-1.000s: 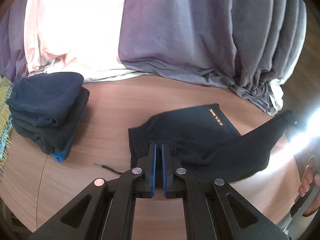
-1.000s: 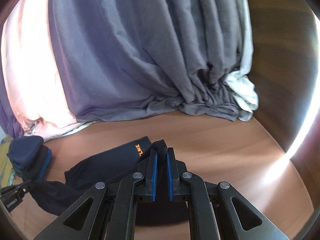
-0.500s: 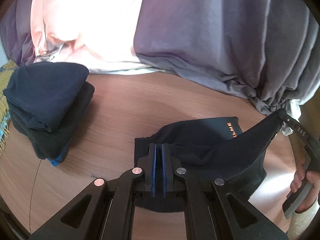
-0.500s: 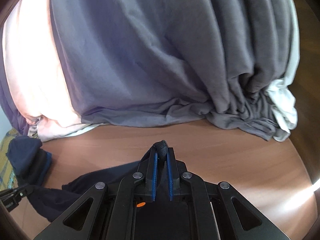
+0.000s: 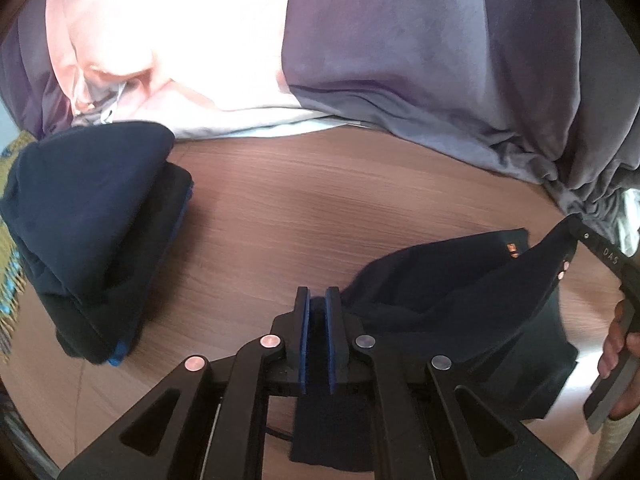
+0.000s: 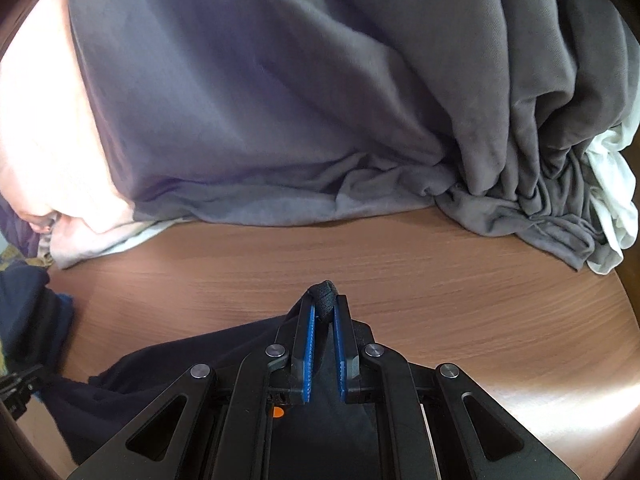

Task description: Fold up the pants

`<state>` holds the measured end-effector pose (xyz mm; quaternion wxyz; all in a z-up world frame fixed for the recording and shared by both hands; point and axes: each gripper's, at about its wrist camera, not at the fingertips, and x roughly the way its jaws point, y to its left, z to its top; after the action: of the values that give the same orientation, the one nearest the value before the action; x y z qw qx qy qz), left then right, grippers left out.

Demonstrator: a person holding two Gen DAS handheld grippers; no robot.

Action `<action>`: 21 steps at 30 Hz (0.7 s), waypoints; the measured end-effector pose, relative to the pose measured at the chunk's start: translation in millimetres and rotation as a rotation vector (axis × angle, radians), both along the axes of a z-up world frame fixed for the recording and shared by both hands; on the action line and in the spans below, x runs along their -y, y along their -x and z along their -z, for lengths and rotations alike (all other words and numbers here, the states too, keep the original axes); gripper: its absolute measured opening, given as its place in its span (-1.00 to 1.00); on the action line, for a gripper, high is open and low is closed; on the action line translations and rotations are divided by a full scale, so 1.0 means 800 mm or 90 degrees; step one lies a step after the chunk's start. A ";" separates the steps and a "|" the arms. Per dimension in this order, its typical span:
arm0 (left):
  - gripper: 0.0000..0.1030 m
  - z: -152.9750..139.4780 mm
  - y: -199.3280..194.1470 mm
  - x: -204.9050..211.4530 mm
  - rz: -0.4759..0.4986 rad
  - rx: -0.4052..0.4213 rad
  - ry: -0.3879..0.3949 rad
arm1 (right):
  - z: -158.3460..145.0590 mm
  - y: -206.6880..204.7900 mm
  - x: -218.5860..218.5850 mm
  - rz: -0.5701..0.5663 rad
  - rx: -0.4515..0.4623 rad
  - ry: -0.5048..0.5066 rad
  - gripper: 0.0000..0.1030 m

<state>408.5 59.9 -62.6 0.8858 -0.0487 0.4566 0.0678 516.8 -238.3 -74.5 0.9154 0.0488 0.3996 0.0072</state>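
Dark navy pants (image 5: 460, 292) with a small orange logo hang stretched between my two grippers, low over the wooden table (image 5: 320, 184). My left gripper (image 5: 317, 300) has one corner between its blue pads; the jaws are opening, and cloth still fills the gap and hangs below them. The right gripper (image 6: 324, 312) is shut on the other corner, with a bunched bit of fabric poking out past its tips. In the right wrist view the pants (image 6: 180, 380) sag to the left toward the left gripper (image 6: 16, 388). The right gripper (image 5: 576, 232) shows at the right edge of the left wrist view.
A stack of folded dark clothes (image 5: 92, 216) sits on the table's left side. Grey and pink bedding (image 5: 440, 60) drapes along the far edge, with a white cloth (image 6: 616, 184) at its right end. A hand (image 5: 620, 364) holds the right gripper's handle.
Both grippers carried the pants forward and lower toward the bedding. The folded stack now looms closer on the left. The left jaws' gap widened slightly.
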 end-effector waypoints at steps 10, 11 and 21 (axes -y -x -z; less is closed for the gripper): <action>-0.26 -0.034 -0.013 0.034 0.245 0.055 -0.032 | 0.021 -0.019 0.006 0.012 -0.031 -0.021 -0.81; -0.26 -0.035 -0.016 0.041 0.285 0.049 -0.017 | 0.023 -0.020 0.008 0.015 -0.035 -0.026 -0.81; -0.26 0.013 -0.052 0.099 0.484 -0.056 0.026 | 0.032 -0.029 0.031 0.038 -0.058 -0.050 -0.81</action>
<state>450.2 -19.4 -72.9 0.8260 0.1098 0.4809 -0.2726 540.3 -262.8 -100.3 0.8932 0.0971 0.4389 -0.0070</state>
